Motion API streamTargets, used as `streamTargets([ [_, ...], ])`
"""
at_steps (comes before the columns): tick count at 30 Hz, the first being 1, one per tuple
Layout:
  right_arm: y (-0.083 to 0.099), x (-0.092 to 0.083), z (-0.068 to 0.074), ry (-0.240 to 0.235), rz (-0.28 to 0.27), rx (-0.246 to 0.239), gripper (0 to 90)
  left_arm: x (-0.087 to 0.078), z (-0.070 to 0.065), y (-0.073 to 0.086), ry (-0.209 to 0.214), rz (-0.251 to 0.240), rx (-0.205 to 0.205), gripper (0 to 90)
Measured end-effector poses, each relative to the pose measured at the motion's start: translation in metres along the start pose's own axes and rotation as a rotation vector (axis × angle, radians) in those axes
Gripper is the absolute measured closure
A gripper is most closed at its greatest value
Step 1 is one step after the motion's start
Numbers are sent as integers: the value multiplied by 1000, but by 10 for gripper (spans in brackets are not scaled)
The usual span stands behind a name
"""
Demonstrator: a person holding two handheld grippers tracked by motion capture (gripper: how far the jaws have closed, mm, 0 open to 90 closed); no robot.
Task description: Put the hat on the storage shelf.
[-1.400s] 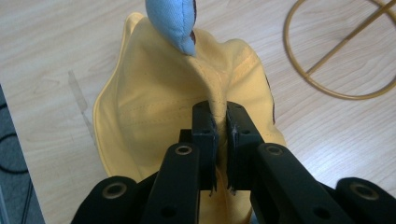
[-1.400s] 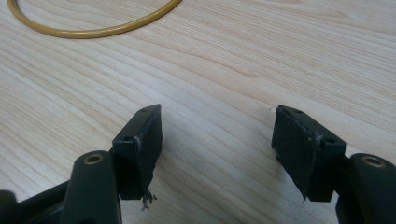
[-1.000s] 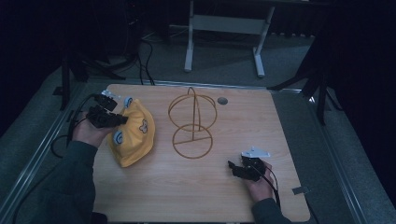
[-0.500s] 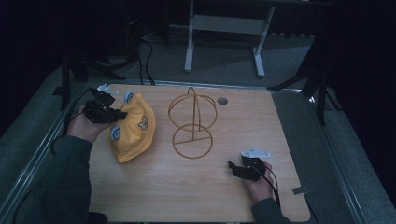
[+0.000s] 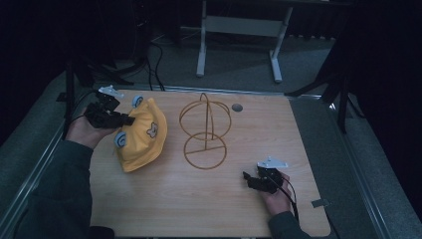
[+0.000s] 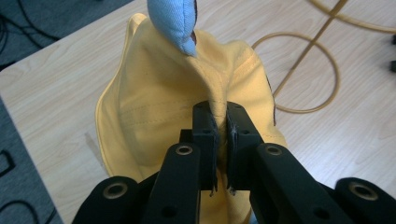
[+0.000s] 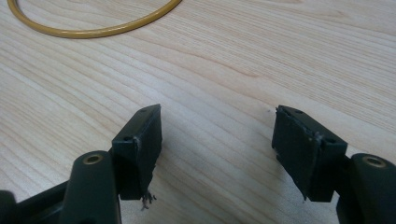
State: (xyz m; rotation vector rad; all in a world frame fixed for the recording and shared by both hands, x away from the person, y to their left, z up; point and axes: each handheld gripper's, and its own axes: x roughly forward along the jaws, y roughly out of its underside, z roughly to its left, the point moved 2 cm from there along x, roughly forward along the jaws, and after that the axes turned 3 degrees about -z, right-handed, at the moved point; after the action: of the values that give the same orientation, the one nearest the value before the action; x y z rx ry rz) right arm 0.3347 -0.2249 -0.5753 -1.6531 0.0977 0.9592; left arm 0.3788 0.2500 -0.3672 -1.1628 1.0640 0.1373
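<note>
High view, looking down on a pale wooden bench (image 5: 199, 209). At the left, the left gripper (image 5: 128, 120) has its jaws closed on a fold of a yellow hat (image 5: 142, 142), which lies on the bench's left half with blue ear-like tabs. The left gripper view confirms it: the two black jaws pinch a ridge of yellow cloth (image 6: 219, 100) between them, and the fabric pulls up into a peak there, so the pinch looks meant to lift the hat by its crown. Just right of the hat stands a gold wire hat stand (image 5: 205, 130), a flat ring base with a round cage above it, probably where the hat goes. At the near right, the right gripper (image 5: 247, 180) rests low over bare wood, jaws wide apart and empty, apparently waiting.
</note>
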Motion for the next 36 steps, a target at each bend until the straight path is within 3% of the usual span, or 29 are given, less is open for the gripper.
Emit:
streamTargets([
  [5,0,0,0,0,0,0,330,-4,-1,-2,26,-22,17,848],
  [19,0,0,0,-1,1,1,326,-14,-6,-21,49,-42,80,848],
  [36,0,0,0,-1,2,0,325,-30,-5,-47,84,-102,98,849],
])
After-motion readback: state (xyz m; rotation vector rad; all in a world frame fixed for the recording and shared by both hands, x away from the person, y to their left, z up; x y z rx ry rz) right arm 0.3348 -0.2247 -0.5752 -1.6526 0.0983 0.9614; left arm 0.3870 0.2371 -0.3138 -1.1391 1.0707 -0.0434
